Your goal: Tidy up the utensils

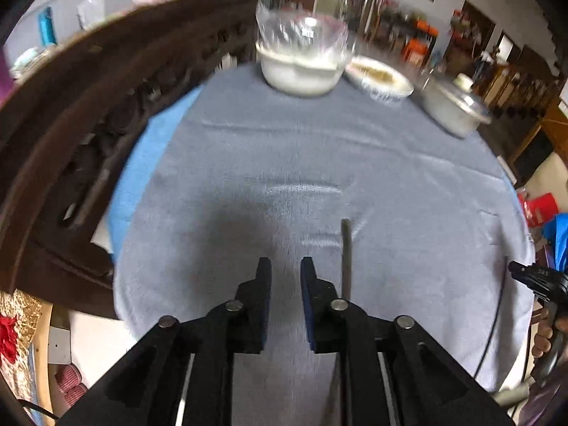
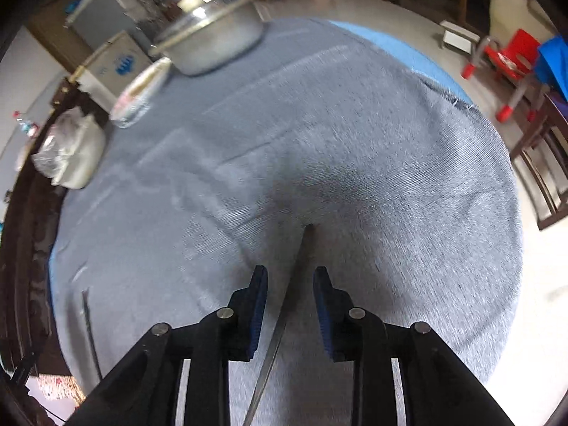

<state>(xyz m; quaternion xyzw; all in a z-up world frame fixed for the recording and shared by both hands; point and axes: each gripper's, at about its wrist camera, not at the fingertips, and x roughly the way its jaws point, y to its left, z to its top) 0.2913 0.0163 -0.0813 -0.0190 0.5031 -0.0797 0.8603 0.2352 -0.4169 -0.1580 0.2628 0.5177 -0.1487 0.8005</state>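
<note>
A thin dark metal utensil handle (image 1: 345, 259) lies on the grey cloth (image 1: 284, 163) just right of my left gripper (image 1: 286, 269), which is open and empty above the cloth. In the right wrist view a second long metal utensil (image 2: 291, 294) lies on the cloth (image 2: 355, 142) and runs between the fingers of my right gripper (image 2: 290, 277), which is open around it without closing. Another thin utensil (image 2: 90, 333) lies at the cloth's left edge. The business ends of the utensils are hidden under the grippers.
At the far side stand a white bowl covered with plastic (image 1: 301, 60), a flat dish (image 1: 380, 78) and a lidded metal pot (image 1: 454, 103), the pot also in the right wrist view (image 2: 213, 39). A dark carved wooden chair back (image 1: 88, 124) lines the left. The other gripper (image 1: 539, 280) shows at the right edge.
</note>
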